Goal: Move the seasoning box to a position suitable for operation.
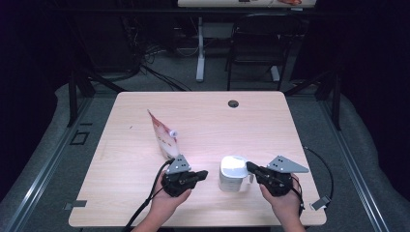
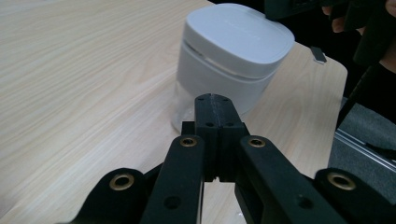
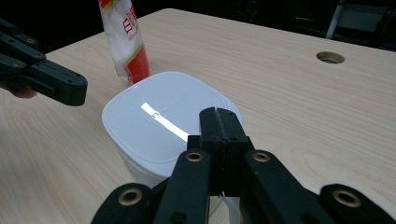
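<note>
Two grippers on a wooden table (image 1: 145, 203), high view: left gripper (image 1: 203, 174) closed and empty, just left of a white lidded container (image 1: 233, 173); right gripper (image 1: 250, 167) closed, its tip at the container's right side, by the handle. A red-and-white pouch (image 1: 163, 137) stands behind the left gripper.

Left gripper view: jaws pressed together, nothing between; container close ahead.

Right gripper view: jaws together over the lid (image 3: 161, 121); whether they pinch the handle cannot be told.

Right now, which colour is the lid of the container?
White; the lid shows best in the right gripper view.
</note>
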